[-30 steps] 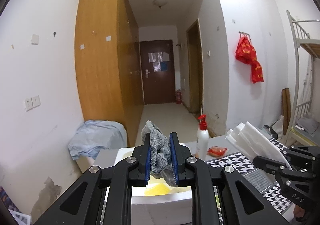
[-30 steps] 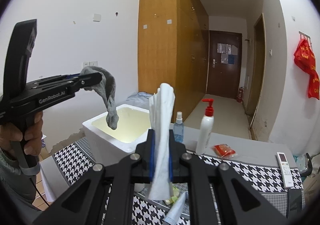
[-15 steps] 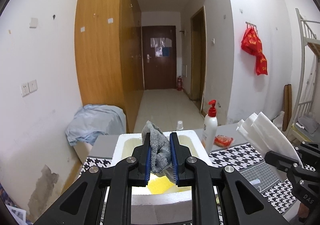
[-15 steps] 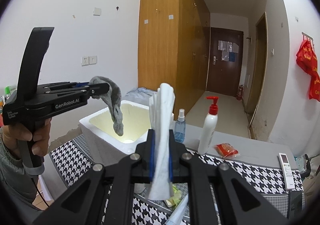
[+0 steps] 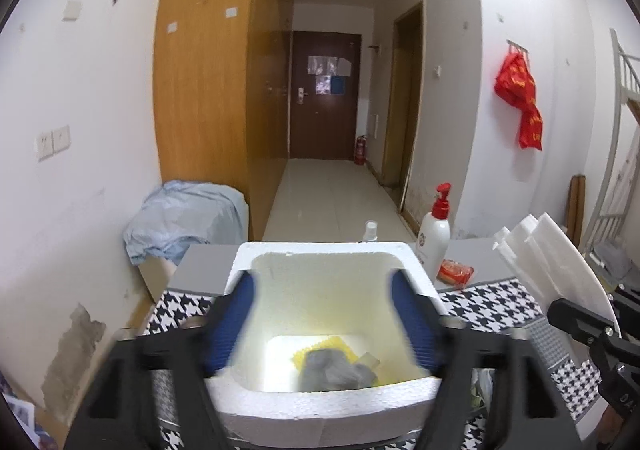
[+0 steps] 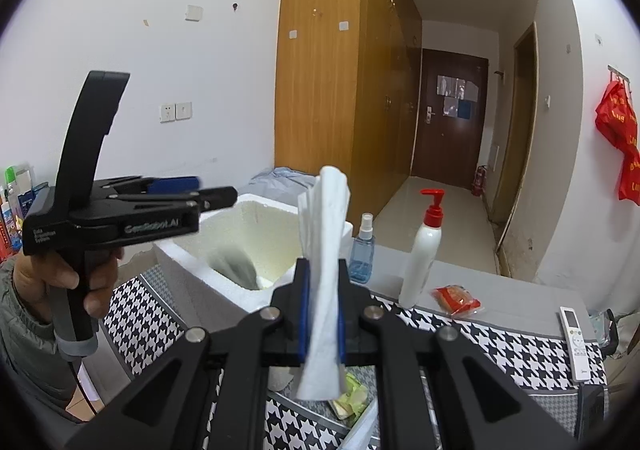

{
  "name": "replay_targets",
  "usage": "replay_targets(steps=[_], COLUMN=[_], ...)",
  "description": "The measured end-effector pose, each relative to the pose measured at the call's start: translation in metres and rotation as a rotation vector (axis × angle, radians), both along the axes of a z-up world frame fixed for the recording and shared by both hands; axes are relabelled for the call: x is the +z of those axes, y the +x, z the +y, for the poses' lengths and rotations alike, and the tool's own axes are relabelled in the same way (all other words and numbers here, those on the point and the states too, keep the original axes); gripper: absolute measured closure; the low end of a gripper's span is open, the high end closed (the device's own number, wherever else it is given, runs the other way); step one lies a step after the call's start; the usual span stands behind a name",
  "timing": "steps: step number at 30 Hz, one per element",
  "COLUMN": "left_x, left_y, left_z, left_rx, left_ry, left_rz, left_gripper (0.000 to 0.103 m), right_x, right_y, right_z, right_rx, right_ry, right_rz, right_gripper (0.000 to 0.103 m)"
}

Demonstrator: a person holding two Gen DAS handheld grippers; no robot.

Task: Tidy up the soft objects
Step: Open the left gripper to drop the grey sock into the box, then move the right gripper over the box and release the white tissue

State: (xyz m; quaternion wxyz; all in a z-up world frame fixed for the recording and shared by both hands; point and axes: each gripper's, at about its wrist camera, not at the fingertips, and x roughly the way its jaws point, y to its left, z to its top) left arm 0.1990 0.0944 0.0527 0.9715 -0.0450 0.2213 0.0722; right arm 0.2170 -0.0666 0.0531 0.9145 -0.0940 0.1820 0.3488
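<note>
Above the foam box (image 5: 328,406), your left gripper (image 5: 324,314) is just opening, the grey sock (image 5: 336,370) lying inside; beside the box, your right gripper (image 6: 323,314) is clamping white foam sheets (image 6: 324,250)

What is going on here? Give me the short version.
A person holds a two-finger gripper in each hand and is sorting soft things into a white foam box on the table. The left gripper has just been opening above the box, and nothing is between its fingers; a grey cloth lies at the bottom of the box on something yellow. The right gripper is shut on a folded white cloth, held upright beside the box and not yet put in.
</note>
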Motion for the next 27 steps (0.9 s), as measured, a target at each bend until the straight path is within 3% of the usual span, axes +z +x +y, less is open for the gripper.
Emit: replay_targets(steps=[5,13,18,27], left_x=[-0.002,0.005,0.006,0.003], left_y=[-0.009,-0.030,-0.043,-0.059], left_z=[0.006,0.024,0.034,0.041], left_rx=[-0.006,0.056,0.115,0.126], left_ry=[-0.017,-0.017,0.034,0.084], left_rz=[-0.042,-0.105,-0.115,-0.130], left_gripper=[0.007,0.004,0.003,0.001], right_x=[-0.001,0.004,0.009,0.012], right_y=[0.002,0.004,0.002,0.008], right_z=[0.005,0.021,0.034,0.053], right_rx=[-0.010,0.001,0.029,0.063], right_ry=[0.001,-0.011,-0.009,-0.003], right_rz=[0.008,-0.005,-0.016,0.018], right_gripper=[0.089,0.089,0.089,0.089])
